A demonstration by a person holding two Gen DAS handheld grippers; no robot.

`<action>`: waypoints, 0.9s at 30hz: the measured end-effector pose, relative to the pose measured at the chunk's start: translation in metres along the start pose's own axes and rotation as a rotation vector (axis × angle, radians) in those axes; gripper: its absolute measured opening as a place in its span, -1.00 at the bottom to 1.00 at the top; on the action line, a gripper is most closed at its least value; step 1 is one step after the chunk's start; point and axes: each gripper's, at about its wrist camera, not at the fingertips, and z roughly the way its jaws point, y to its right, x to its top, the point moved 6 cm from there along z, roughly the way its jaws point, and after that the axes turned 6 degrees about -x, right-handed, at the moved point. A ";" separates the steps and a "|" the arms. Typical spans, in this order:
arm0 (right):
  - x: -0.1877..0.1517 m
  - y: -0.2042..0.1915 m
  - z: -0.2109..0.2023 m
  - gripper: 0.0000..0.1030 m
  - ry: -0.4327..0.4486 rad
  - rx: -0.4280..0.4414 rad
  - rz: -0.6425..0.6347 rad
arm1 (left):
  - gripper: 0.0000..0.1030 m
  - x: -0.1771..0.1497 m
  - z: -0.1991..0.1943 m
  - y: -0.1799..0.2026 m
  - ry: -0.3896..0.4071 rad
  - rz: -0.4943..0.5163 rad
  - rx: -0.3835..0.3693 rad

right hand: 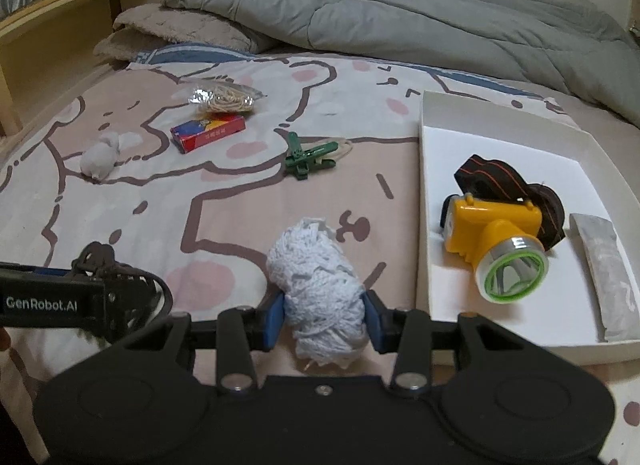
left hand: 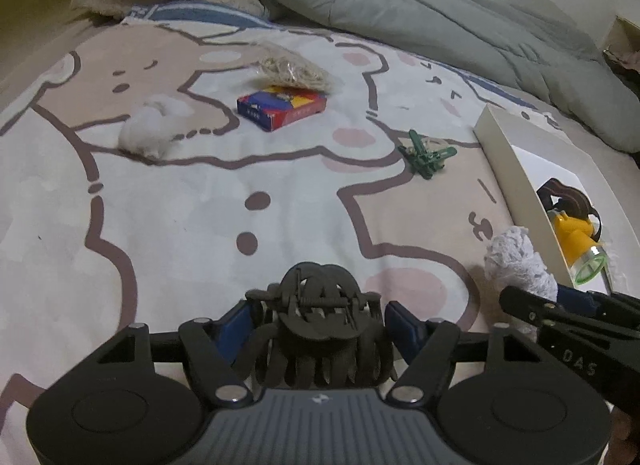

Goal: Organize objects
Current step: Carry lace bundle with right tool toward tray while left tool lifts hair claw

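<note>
My left gripper (left hand: 320,329) is shut on a black hair claw clip (left hand: 320,317), held low over the bed sheet. My right gripper (right hand: 325,317) is shut on a white bundle of lace yarn (right hand: 316,277), just left of a white tray (right hand: 424,201). The tray holds a yellow headlamp (right hand: 496,237) with a dark strap and a grey sachet (right hand: 608,273). The yarn (left hand: 516,261) and the tray (left hand: 504,169) also show at the right of the left wrist view. The left gripper with the clip (right hand: 104,265) shows at the left of the right wrist view.
On the sheet lie green clothes pegs (right hand: 308,157), a red and blue card box (right hand: 208,131), a bag of rubber bands (right hand: 224,99) and a white cotton ball (right hand: 100,157). A grey duvet (right hand: 400,13) and a pillow lie behind. A wooden headboard stands at the left.
</note>
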 end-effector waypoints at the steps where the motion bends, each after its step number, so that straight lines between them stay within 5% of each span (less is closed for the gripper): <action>1: 0.001 0.000 -0.002 -0.16 0.005 0.002 0.004 | 0.40 0.002 -0.003 0.000 0.009 0.001 -0.001; 13: 0.021 0.000 -0.049 -0.16 0.095 0.024 0.036 | 0.40 0.033 -0.061 0.006 0.169 0.088 0.014; 27: 0.029 0.015 -0.105 -0.16 0.180 0.012 0.127 | 0.40 0.033 -0.107 0.025 0.280 0.228 0.047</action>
